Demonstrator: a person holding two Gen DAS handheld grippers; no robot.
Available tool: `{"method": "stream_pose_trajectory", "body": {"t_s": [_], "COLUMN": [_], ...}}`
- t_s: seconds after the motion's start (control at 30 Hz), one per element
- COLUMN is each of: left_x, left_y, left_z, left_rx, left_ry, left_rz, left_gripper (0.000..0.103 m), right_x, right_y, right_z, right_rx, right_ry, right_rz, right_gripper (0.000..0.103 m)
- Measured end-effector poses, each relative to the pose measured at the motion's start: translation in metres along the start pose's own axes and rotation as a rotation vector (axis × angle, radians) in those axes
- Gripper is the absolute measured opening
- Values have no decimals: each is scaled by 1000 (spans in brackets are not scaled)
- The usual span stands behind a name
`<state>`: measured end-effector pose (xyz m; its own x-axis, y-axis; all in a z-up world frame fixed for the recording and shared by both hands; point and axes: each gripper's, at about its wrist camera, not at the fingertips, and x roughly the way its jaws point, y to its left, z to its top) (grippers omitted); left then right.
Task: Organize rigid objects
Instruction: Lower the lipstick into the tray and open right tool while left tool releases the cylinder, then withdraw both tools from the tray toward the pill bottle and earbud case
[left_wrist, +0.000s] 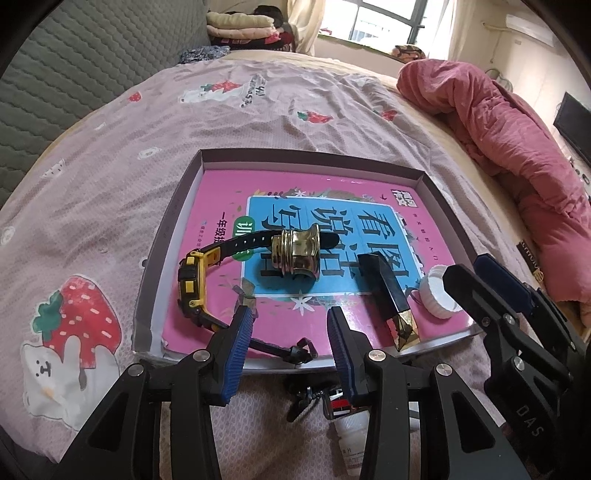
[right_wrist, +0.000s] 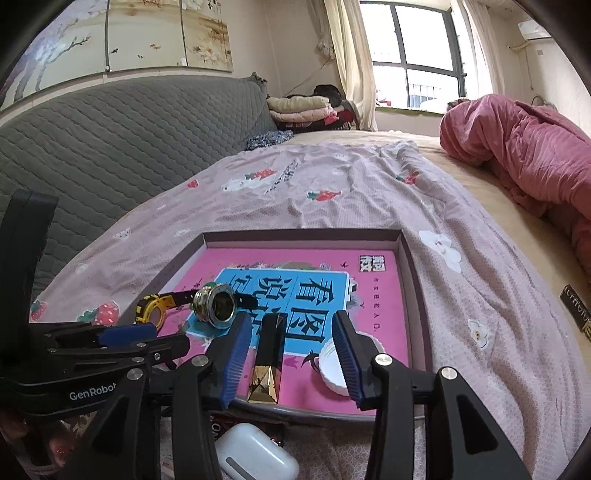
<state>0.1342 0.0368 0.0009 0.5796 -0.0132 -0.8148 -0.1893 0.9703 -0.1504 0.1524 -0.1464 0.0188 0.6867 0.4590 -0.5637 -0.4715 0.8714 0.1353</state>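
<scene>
Left wrist view: the left hand-held gripper (left_wrist: 291, 325) hangs wide open and empty over the near edge of a shallow tray (left_wrist: 162, 236) on the bed (left_wrist: 110, 155), which holds a yellow watch (left_wrist: 192, 280), a gold cap (left_wrist: 295, 253) and a black-and-gold tube (left_wrist: 388, 295). Right wrist view: the right hand-held gripper (right_wrist: 290, 349) is also wide open, with the black-and-gold tube (right_wrist: 267, 354) lying between its fingers, and a white earbud case (right_wrist: 255, 454) sits on the bed outside the tray (right_wrist: 413, 295).

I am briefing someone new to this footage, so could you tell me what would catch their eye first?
The bright pink book filling the shallow tray on the bed stands out first. On it lie a yellow-and-black watch at the left, a gold ring-shaped piece in the middle, and a black-and-gold tube beside a white cap at the right.
</scene>
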Motion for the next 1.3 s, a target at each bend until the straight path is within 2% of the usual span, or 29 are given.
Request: {"method": "stream_pose_trajectory", "body": {"t_s": [0.23, 0.37, 0.57, 1.0, 1.3], "left_x": [-9, -16, -26, -46, -65], "left_y": [-1, -2, -3, -2, 12], "left_z": [-1, -2, -7, -19, -18], "left_rx": [3, 4, 5, 22, -17], "left_ry": [-14, -27, -38, -54, -85], "left_rz": [-8, -18, -22, -50, -74], "left_gripper": [44, 50, 52, 53, 54], "right_x": [-8, -13, -23, -41, -57], "right_y": [0, 0, 0, -9, 2], "right_z": [0, -1, -5, -17, -28], "right_rx": [-7, -5, -10, 13, -56], "right_ry": [-23, -25, -36, -33, -28], "right_rz": [-8, -10, -9, -66, -75], "right_gripper": [50, 50, 50, 51, 51]}}
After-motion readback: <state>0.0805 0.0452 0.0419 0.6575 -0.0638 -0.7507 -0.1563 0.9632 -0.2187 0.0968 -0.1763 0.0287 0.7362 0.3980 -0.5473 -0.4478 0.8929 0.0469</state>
